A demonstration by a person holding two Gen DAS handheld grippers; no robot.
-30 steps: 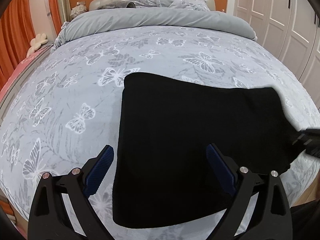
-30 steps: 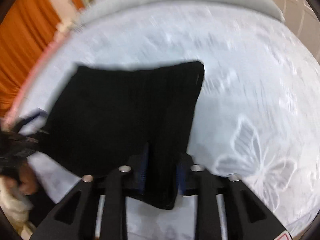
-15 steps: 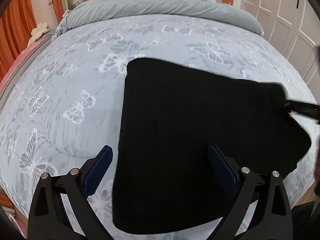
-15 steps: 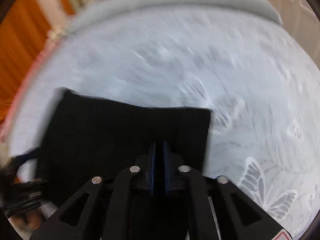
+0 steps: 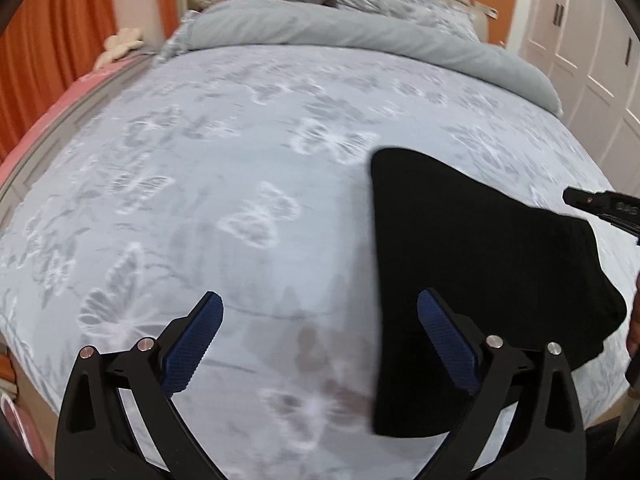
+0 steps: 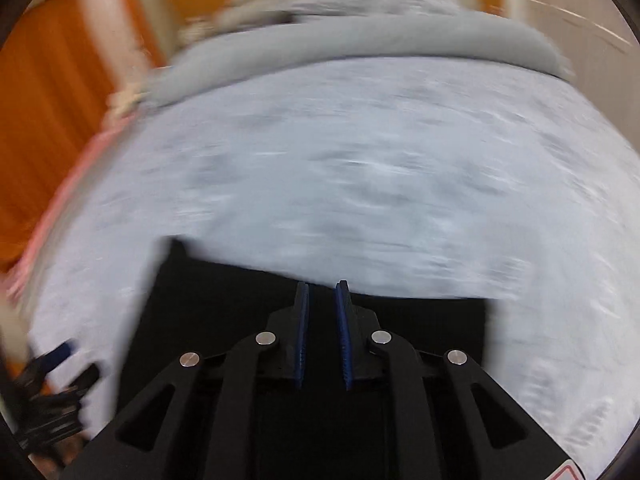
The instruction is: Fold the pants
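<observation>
Home bedroom, bed, wardrobe doors, orange curtains

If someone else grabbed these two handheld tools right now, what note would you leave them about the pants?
Left tool: wide open, empty, over the butterfly bedspread, just left of the pants.
Right tool: jaws a narrow gap apart and opening; nothing visible between the blue pads; it sits above the pants' near part.
Black pants: lying on the near right part of the bed as a compact folded shape, held by neither tool.
Done: the pants look folded down to a small stack.
Left: probably check the right-hand edge, which looks uneven, and tidy or fold once more if needed.
</observation>
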